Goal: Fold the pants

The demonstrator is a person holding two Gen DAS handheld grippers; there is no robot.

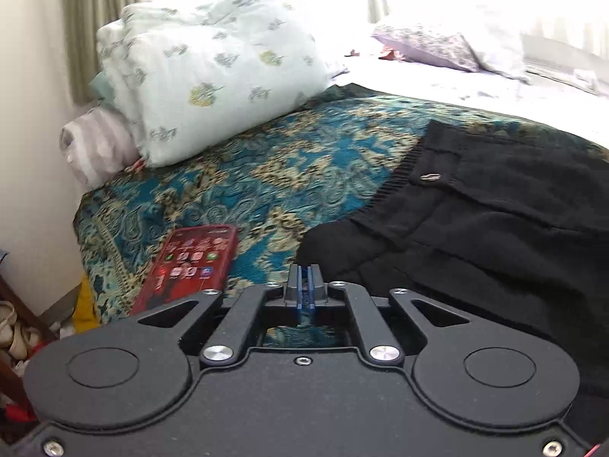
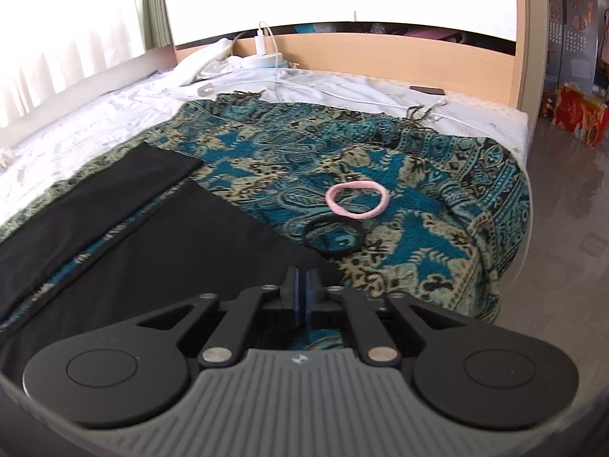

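Observation:
Black pants lie flat on a teal patterned blanket on the bed. The left wrist view shows the waist end (image 1: 475, 209) with its ribbed band and a metal button. The right wrist view shows the two legs (image 2: 152, 236) stretching away to the left. My left gripper (image 1: 304, 278) is shut and empty, just at the near left edge of the waist. My right gripper (image 2: 303, 278) is shut and empty, at the near corner of the nearer leg's hem.
A red phone (image 1: 190, 266) lies on the blanket (image 1: 247, 175) left of the left gripper. Pillows (image 1: 205, 68) sit behind it. A pink hair tie (image 2: 357, 200) and a black one (image 2: 333, 236) lie right of the hem. The bed edge and floor (image 2: 563, 228) are at the right.

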